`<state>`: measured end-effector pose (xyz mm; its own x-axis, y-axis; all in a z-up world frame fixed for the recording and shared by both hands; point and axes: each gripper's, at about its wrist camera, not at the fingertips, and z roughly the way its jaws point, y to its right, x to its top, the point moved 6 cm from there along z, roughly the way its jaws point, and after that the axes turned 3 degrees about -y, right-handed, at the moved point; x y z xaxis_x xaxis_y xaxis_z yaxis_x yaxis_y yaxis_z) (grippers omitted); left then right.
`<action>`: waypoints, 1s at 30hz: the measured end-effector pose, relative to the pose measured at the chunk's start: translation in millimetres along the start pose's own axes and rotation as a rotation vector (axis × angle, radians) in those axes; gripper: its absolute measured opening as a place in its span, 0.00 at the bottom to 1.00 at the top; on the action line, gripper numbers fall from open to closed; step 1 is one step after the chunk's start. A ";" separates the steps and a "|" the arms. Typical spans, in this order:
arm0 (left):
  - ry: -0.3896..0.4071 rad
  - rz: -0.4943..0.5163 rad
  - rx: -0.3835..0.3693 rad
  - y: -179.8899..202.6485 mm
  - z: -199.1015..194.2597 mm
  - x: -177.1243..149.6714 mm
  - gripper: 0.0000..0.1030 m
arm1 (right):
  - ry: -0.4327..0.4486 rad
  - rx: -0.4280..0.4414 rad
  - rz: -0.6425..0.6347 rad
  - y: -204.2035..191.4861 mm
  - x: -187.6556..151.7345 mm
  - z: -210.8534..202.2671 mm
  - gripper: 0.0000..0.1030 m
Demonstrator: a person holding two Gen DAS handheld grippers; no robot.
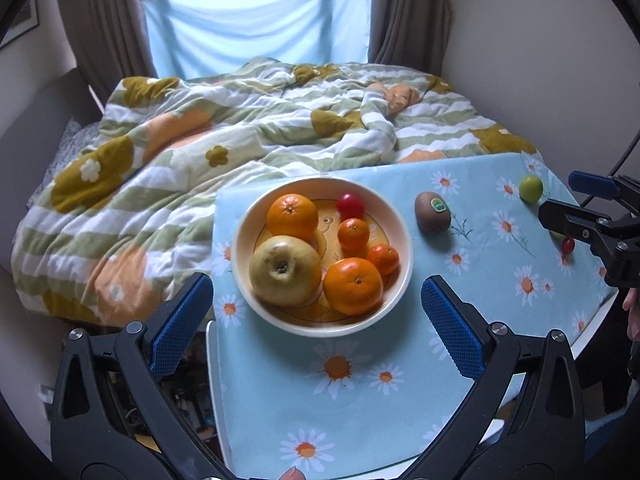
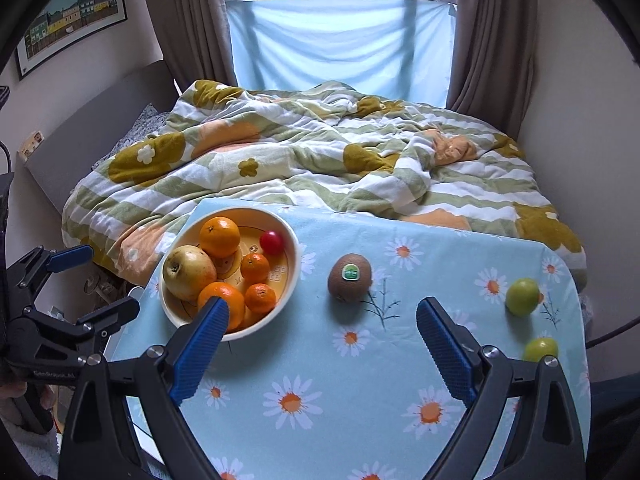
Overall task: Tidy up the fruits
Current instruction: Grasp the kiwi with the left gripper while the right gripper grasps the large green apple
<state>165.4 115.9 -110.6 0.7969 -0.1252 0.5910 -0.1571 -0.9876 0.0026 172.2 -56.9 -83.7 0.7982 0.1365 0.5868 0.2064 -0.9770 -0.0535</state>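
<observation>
A cream bowl (image 1: 402,258) (image 2: 294,258) on the daisy tablecloth holds a yellow apple (image 1: 284,270), several oranges and mandarins (image 1: 352,286) and a red cherry tomato (image 1: 349,205). A kiwi (image 1: 432,212) (image 2: 350,283) lies right of the bowl. Two green fruits (image 2: 522,297) (image 2: 540,349) lie at the right; one shows in the left wrist view (image 1: 530,188), with a small red tomato (image 1: 568,244). My left gripper (image 1: 316,312) is open and empty, just in front of the bowl. My right gripper (image 2: 320,332) is open and empty, in front of the kiwi.
The small table (image 2: 320,420) with the blue daisy cloth stands against a bed with a rumpled flowered blanket (image 2: 300,160). Curtains and a window lie beyond. The table's left edge is near the bowl, its right edge near the green fruits.
</observation>
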 end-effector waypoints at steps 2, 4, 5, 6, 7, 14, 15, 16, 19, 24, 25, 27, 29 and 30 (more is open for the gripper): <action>0.017 -0.014 -0.019 14.6 -2.9 5.8 1.00 | 0.005 -0.020 0.013 18.6 -3.9 -10.1 0.91; 0.035 -0.025 -0.031 31.2 -5.0 11.5 1.00 | 0.005 -0.029 0.027 37.3 -7.8 -18.0 0.91; 0.040 -0.023 -0.033 40.6 -4.7 13.6 1.00 | 0.005 -0.034 0.032 47.1 -10.0 -21.6 0.91; 0.044 -0.019 -0.029 49.6 -4.3 16.3 1.00 | 0.005 -0.040 0.037 56.9 -12.5 -24.8 0.91; 0.047 -0.013 -0.026 59.1 -3.3 19.2 1.00 | 0.009 -0.052 0.043 66.5 -15.2 -27.7 0.91; 0.051 0.012 -0.028 117.3 12.5 37.1 1.00 | 0.022 -0.097 0.094 134.8 -33.6 -38.6 0.91; 0.051 0.014 -0.030 123.9 15.2 39.3 1.00 | 0.023 -0.101 0.099 144.4 -35.9 -39.2 0.91; 0.052 0.017 -0.032 130.6 18.3 41.5 1.00 | 0.023 -0.109 0.103 153.5 -38.1 -39.3 0.91; 0.051 0.029 -0.036 145.9 29.0 46.4 1.00 | 0.017 -0.126 0.114 175.7 -43.7 -36.8 0.91; 0.028 0.056 -0.043 162.4 52.5 52.2 1.00 | -0.007 -0.137 0.178 207.6 -52.7 -26.9 0.91; 0.022 0.063 -0.044 164.4 57.7 53.2 1.00 | -0.011 -0.135 0.194 212.7 -54.4 -23.5 0.91; 0.005 0.077 -0.051 167.5 70.0 55.1 1.00 | -0.022 -0.130 0.216 220.0 -57.1 -16.4 0.91; -0.016 0.095 -0.063 170.1 83.7 57.4 1.00 | -0.037 -0.129 0.229 225.3 -59.5 -7.1 0.91; -0.028 0.106 -0.066 171.5 90.7 58.6 1.00 | -0.046 -0.133 0.234 227.3 -61.0 -2.5 0.91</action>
<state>238.1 -69.4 -148.8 0.7896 -0.2321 0.5681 -0.2788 -0.9603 -0.0048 169.0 -287.7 -129.7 0.8410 -0.0914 0.5333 -0.0607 -0.9953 -0.0749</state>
